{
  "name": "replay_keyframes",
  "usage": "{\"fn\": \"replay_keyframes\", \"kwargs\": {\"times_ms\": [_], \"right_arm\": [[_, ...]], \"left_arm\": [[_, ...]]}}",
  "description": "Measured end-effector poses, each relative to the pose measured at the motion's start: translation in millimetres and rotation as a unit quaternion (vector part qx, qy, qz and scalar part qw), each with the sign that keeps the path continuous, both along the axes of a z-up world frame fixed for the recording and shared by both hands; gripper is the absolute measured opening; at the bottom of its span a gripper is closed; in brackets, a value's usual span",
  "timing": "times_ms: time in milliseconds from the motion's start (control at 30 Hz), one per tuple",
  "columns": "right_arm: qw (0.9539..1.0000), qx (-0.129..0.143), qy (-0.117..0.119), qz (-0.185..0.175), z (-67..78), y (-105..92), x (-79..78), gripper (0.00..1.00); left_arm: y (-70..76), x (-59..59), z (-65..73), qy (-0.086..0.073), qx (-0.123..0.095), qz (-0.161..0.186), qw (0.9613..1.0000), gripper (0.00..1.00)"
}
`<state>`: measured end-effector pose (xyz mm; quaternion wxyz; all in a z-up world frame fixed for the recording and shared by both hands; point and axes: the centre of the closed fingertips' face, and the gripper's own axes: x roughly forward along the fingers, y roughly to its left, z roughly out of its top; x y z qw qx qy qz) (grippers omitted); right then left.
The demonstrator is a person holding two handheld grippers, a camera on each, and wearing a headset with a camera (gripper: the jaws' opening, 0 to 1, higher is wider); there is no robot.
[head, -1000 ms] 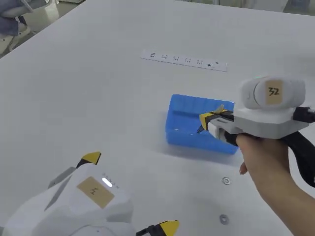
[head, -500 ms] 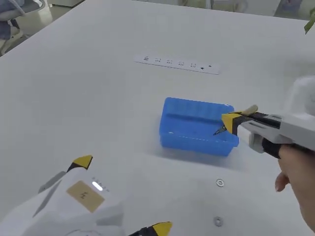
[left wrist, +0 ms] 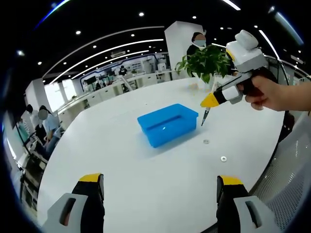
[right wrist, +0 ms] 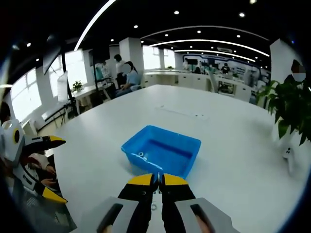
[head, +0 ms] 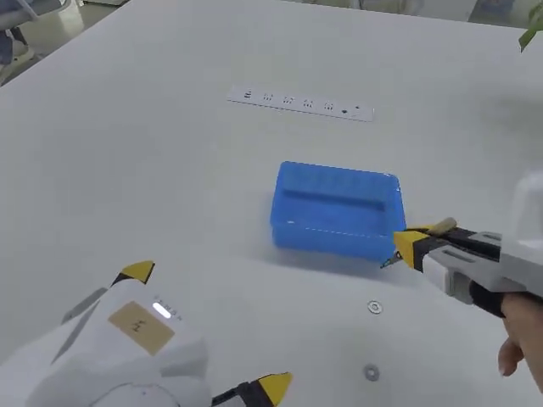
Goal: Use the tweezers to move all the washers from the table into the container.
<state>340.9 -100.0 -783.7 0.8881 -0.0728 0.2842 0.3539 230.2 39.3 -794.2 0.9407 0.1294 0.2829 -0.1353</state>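
Right claw (head: 405,248) at right centre of head view, clamped on tweezers (head: 389,261), tip beside lower right corner of blue container (head: 331,240), washer (head: 374,307) on the surface (head: 170,170) just below, second washer (head: 371,371) lower down, left claw (head: 206,329) spread wide at lower left

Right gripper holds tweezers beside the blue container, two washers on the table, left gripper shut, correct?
No: the left gripper is open, its jaws wide apart in the left gripper view. The right gripper does hold tweezers beside the blue container, with two washers on the table.
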Motion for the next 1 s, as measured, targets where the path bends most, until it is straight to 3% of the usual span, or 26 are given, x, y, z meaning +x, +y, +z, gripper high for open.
{"fn": "replay_keyframes", "kwargs": {"times_ms": [233,467,1000], "right_arm": [[0.9994,-0.010,0.034,0.000,-25.5,-2.4,-7.4,0.02],[0.9989,-0.019,0.043,-0.002,-32.1,-3.5,-8.1,0.03],[0.9981,-0.053,0.026,0.015,-42.4,-2.7,-6.6,0.02]], "left_arm": [[0.3,0.0,-0.3,0.001,0.000,0.001,1.0000,0.99],[0.6,-0.1,-1.3,0.003,0.000,0.001,1.0000,0.99],[1.1,0.5,-1.1,0.001,0.004,0.001,1.0000,0.99]]}}
